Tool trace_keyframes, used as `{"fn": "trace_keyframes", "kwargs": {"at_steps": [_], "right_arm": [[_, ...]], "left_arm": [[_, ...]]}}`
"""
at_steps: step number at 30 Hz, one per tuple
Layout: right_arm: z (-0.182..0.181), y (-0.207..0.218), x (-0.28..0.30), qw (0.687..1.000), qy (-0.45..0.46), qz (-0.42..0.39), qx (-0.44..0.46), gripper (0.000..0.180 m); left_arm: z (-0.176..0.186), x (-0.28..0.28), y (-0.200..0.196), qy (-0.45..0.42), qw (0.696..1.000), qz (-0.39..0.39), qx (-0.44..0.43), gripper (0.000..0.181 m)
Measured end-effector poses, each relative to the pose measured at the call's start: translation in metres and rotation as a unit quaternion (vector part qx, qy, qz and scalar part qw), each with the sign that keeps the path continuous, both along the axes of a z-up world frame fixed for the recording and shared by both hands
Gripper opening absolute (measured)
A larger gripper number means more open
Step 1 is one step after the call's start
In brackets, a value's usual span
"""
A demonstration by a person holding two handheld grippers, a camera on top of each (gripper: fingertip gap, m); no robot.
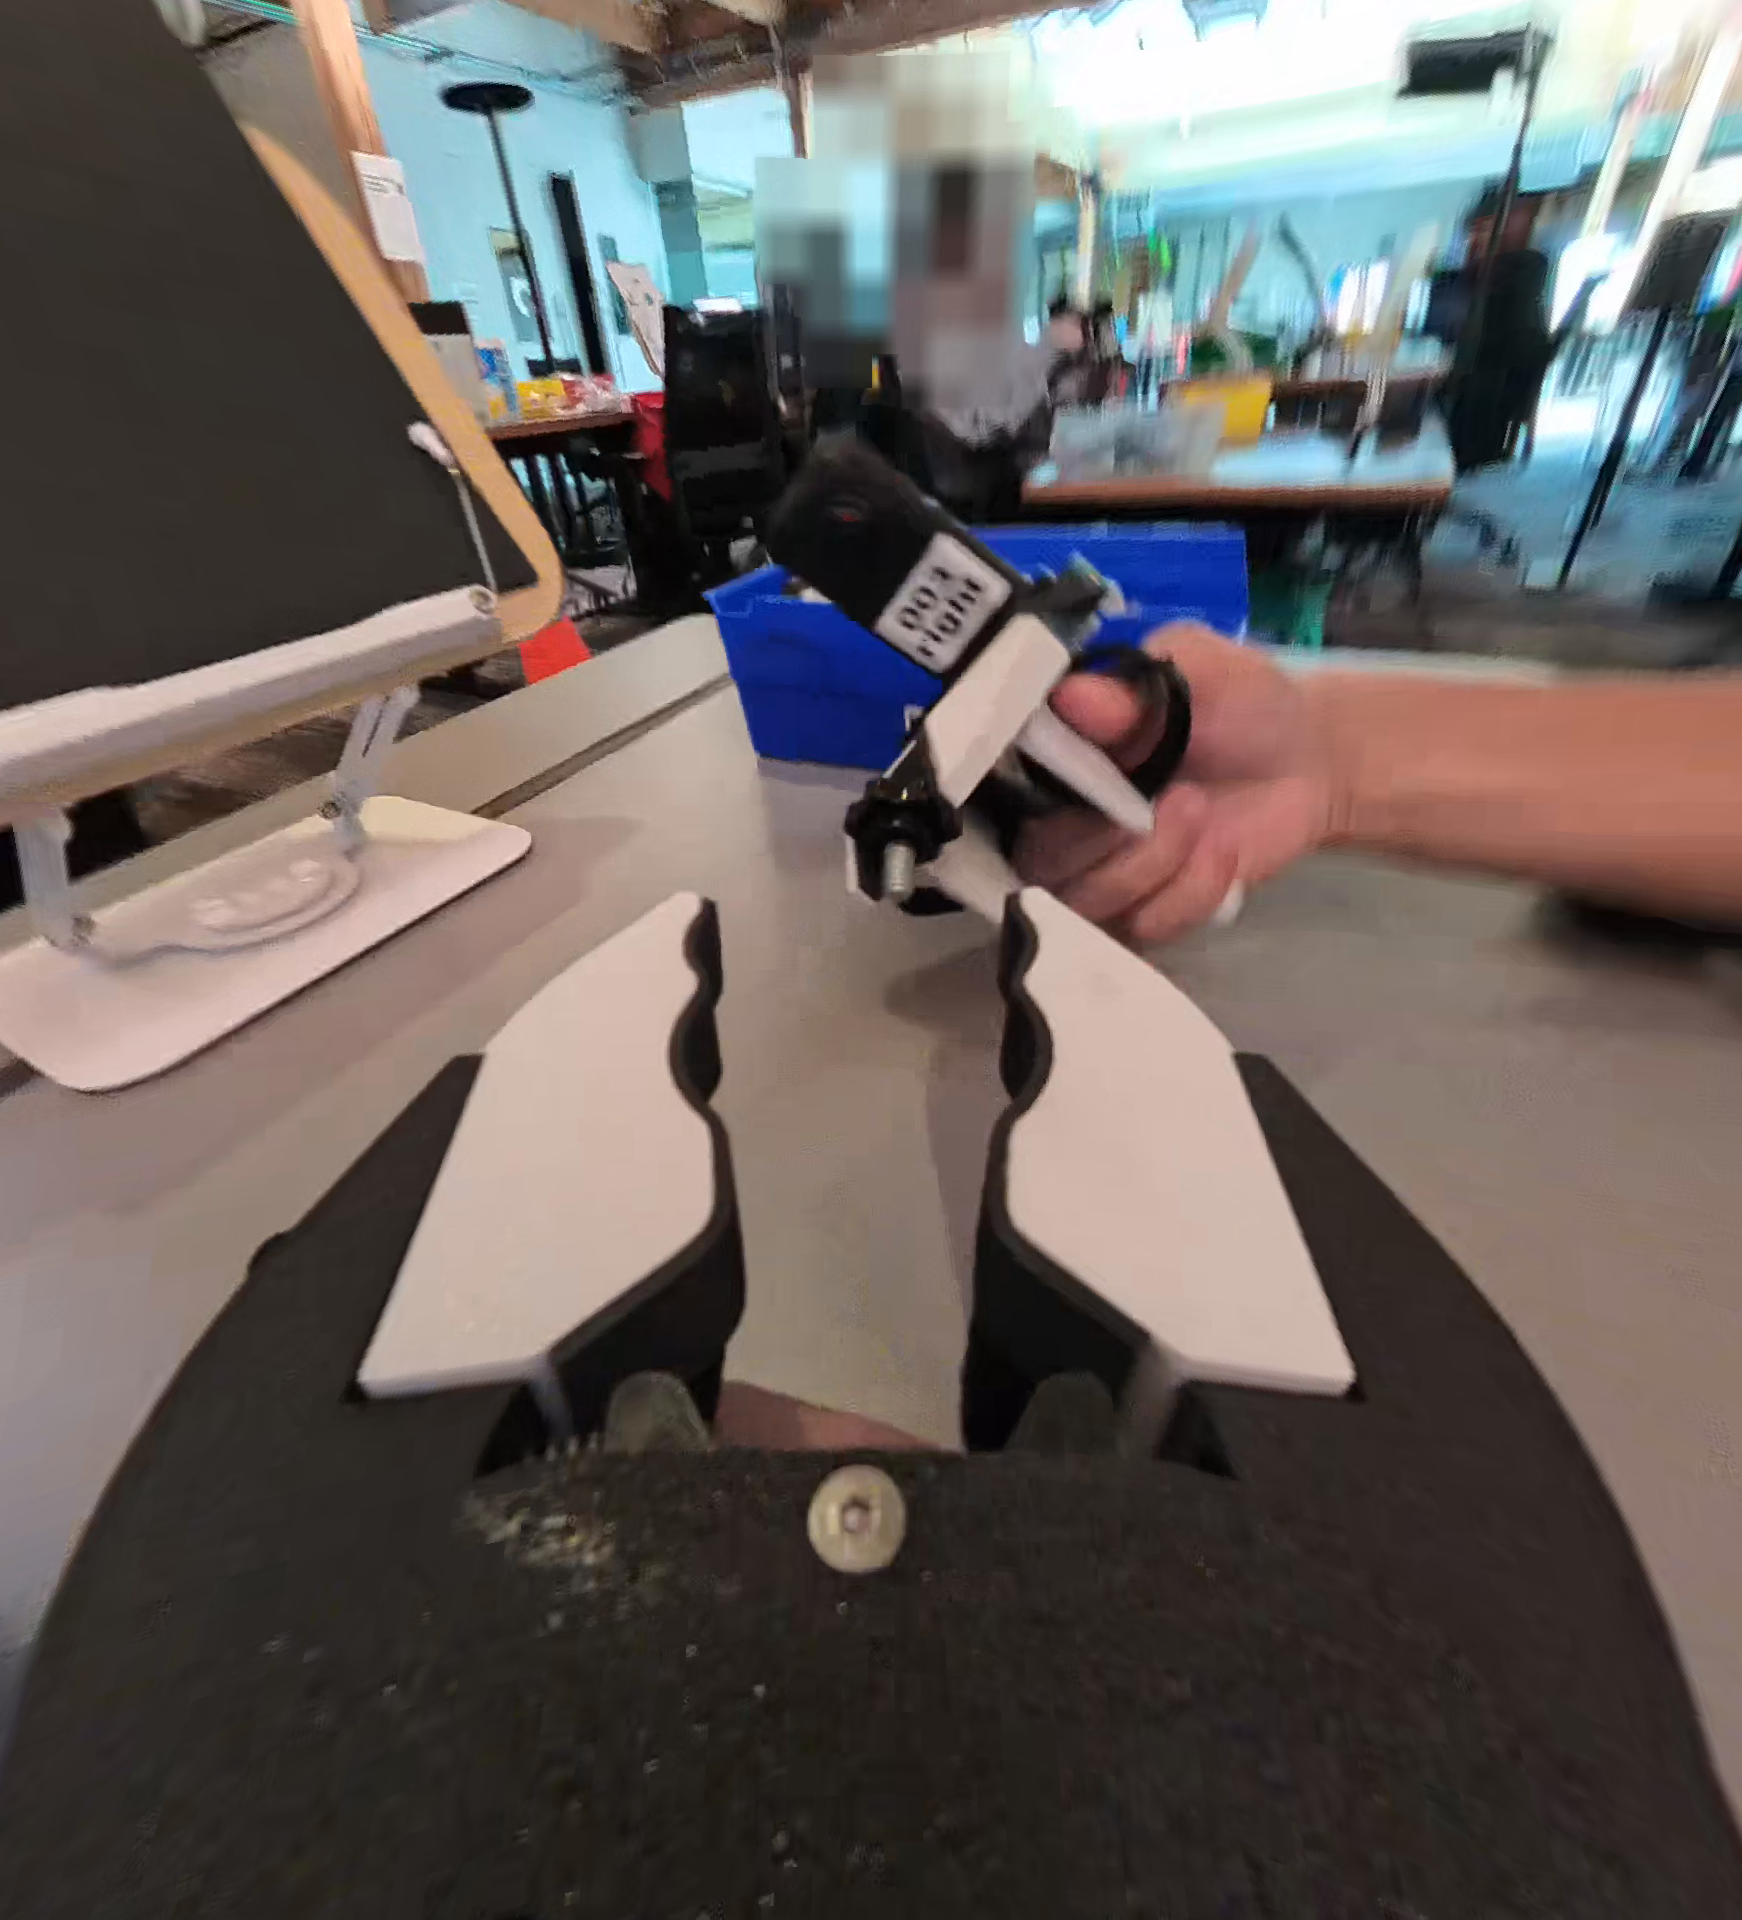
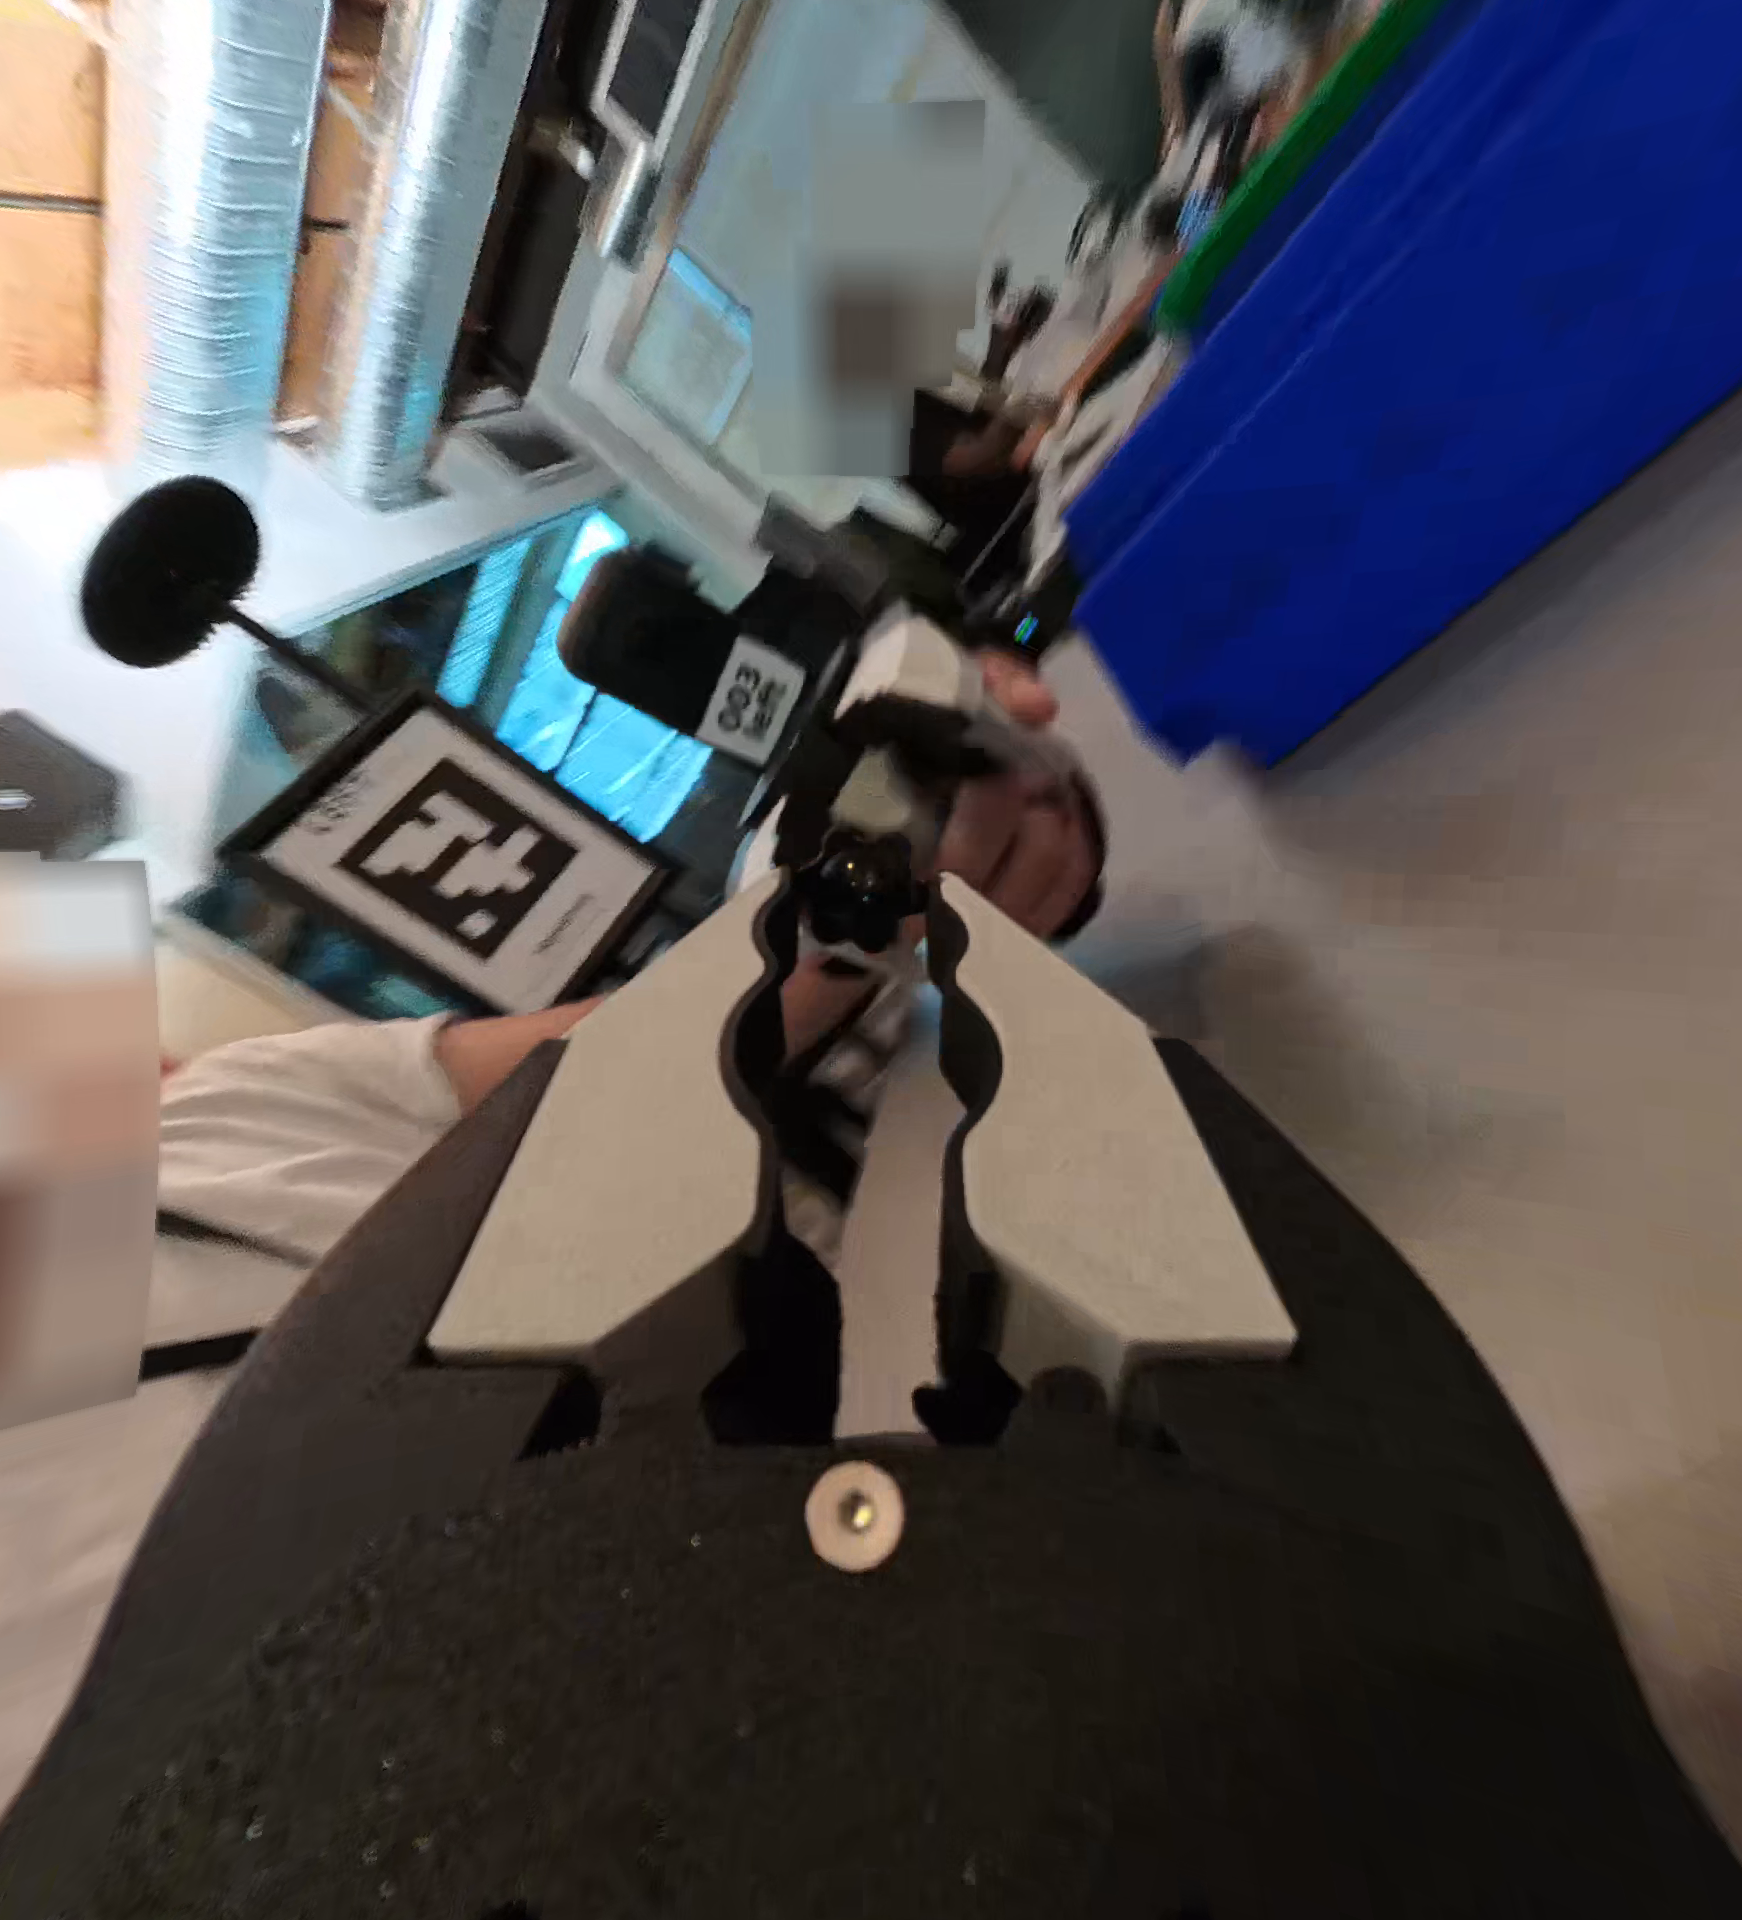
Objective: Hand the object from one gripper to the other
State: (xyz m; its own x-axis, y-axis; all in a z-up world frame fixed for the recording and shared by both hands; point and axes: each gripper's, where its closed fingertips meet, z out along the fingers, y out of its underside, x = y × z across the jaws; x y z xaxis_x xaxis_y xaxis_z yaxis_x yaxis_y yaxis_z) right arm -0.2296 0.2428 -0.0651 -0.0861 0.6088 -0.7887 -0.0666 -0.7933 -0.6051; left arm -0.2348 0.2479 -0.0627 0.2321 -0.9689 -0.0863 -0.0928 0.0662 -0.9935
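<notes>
My left hand-held gripper (image 1: 856, 925) sat released over the grey bench (image 1: 1469, 1091), nothing between its white fingers (image 1: 576, 1143), and I could not find the task's object in either view. Ahead and to its right, a bare hand (image 1: 1210, 790) gripped the right hand-held gripper (image 1: 960, 675), with a blue bin (image 1: 815, 675) behind and a white stand (image 1: 223, 935) to the left. From the right wrist, my right hand-held gripper (image 2: 854, 904) was partly parted, holding nothing, its tips aimed at the left one.

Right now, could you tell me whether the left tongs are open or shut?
Open: the left tongs show a wide gap of bare table between the fingers, holding nothing.
</notes>
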Motion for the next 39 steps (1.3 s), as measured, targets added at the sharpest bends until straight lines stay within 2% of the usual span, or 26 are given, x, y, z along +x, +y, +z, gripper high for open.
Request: {"fn": "trace_keyframes", "kwargs": {"at_steps": [2, 4, 7, 13, 16, 18, 19, 24, 26, 28, 31, 33, 36, 39], "right_arm": [[-0.016, -0.013, 0.000, 0.996, -0.030, 0.061, -0.052, 0.023], [-0.018, -0.029, 0.004, 0.988, -0.024, 0.122, -0.088, 0.023], [-0.021, -0.043, 0.007, 0.974, -0.015, 0.179, -0.136, 0.023], [-0.014, -0.089, 0.004, 0.948, -0.016, 0.301, -0.100, 0.024], [-0.014, -0.098, 0.002, 0.942, -0.022, 0.321, -0.093, 0.024], [-0.015, -0.098, 0.001, 0.943, -0.022, 0.318, -0.094, 0.024], [-0.015, -0.097, 0.001, 0.944, -0.022, 0.315, -0.096, 0.024], [-0.016, -0.070, 0.000, 0.970, -0.024, 0.238, -0.048, 0.026], [-0.015, -0.044, 0.002, 0.986, -0.022, 0.162, -0.022, 0.031], [-0.018, -0.007, 0.008, 0.998, -0.033, 0.053, 0.003, 0.033], [-0.010, 0.037, 0.022, 0.991, -0.036, -0.108, 0.070, 0.033], [-0.001, 0.048, 0.021, 0.975, -0.045, -0.176, 0.127, 0.033], [0.002, 0.042, 0.002, 0.958, -0.084, -0.195, 0.191, 0.033], [-0.007, 0.037, -0.016, 0.940, -0.144, -0.200, 0.236, 0.032]], "left_arm": [[-0.012, 0.004, -0.012, 0.048, 0.998, -0.026, 0.027, 0.060], [-0.022, 0.009, -0.030, 0.078, 0.994, -0.077, 0.011, 0.064], [-0.021, 0.016, -0.058, 0.074, 0.986, -0.148, -0.020, 0.063], [-0.016, 0.028, -0.086, 0.076, 0.979, -0.182, 0.044, 0.050], [-0.022, 0.030, -0.094, 0.087, 0.975, -0.197, 0.055, 0.045], [-0.025, 0.030, -0.100, 0.093, 0.970, -0.214, 0.065, 0.028], [-0.025, 0.031, -0.099, 0.094, 0.970, -0.211, 0.070, 0.026], [-0.024, 0.029, -0.075, 0.086, 0.980, -0.162, 0.082, 0.026], [-0.014, 0.025, -0.050, 0.060, 0.989, -0.101, 0.091, 0.026], [-0.005, 0.015, -0.012, 0.050, 0.991, 0.010, 0.126, 0.026], [0.001, -0.006, 0.029, 0.080, 0.966, 0.152, 0.195, 0.026], [0.000, -0.014, 0.040, 0.113, 0.943, 0.202, 0.240, 0.027], [-0.007, -0.017, 0.047, 0.174, 0.906, 0.243, 0.299, 0.027], [-0.013, -0.012, 0.043, 0.209, 0.881, 0.239, 0.351, 0.027]]}}
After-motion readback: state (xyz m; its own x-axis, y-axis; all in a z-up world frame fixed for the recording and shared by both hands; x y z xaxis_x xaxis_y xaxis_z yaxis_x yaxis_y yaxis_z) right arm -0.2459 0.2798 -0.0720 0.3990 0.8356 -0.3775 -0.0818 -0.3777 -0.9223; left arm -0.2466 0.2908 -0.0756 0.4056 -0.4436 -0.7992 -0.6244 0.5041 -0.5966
